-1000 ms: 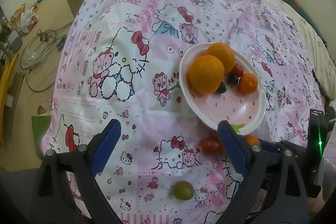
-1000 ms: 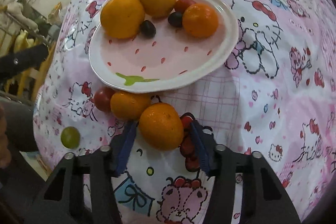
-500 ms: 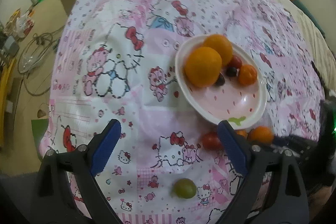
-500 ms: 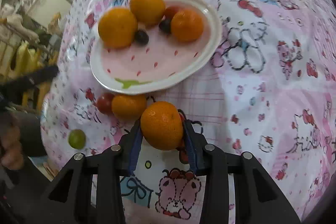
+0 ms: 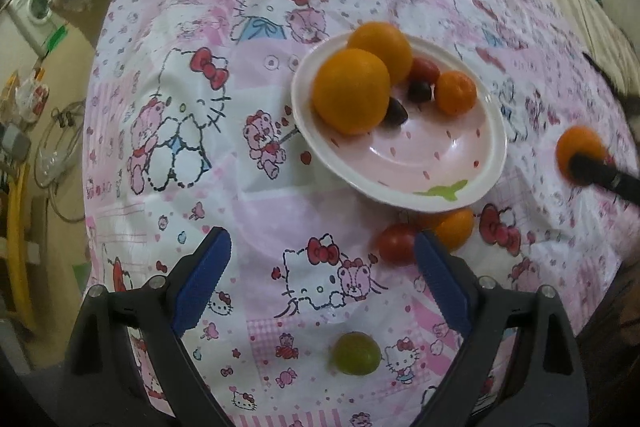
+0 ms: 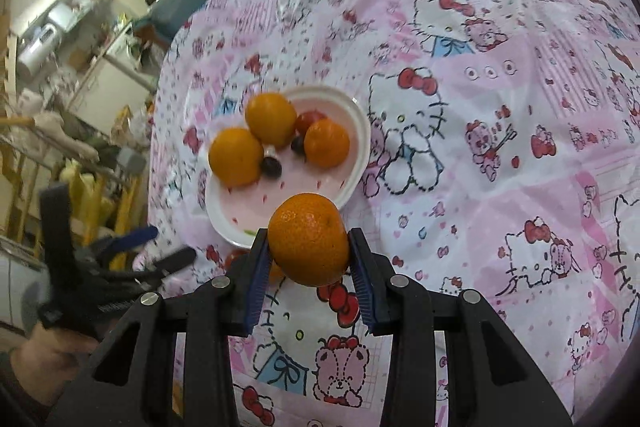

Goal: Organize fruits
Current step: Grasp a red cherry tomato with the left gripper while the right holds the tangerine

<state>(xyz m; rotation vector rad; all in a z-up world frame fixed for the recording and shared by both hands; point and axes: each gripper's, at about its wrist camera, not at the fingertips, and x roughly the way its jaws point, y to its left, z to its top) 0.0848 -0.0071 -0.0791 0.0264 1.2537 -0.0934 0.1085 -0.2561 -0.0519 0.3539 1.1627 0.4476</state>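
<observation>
The right gripper [image 6: 308,259] holds an orange [image 6: 308,239] above the bench, near the plate [image 6: 354,163]; a loose squeeze could drop it. The left gripper [image 5: 320,267] is wide open

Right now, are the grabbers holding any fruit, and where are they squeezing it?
The right gripper holds an orange mandarin, its blue pads pressing the two opposite sides. The left gripper is open and holds nothing.

Five oranges [image 5: 351,91]: three on the one plate [image 5: 472,183], one on the tablecloth, one held. Two tomatoes [image 5: 397,243], two dark grapes [image 5: 419,91], one green grape [image 5: 355,353]. Two grippers [image 5: 322,277].
</observation>
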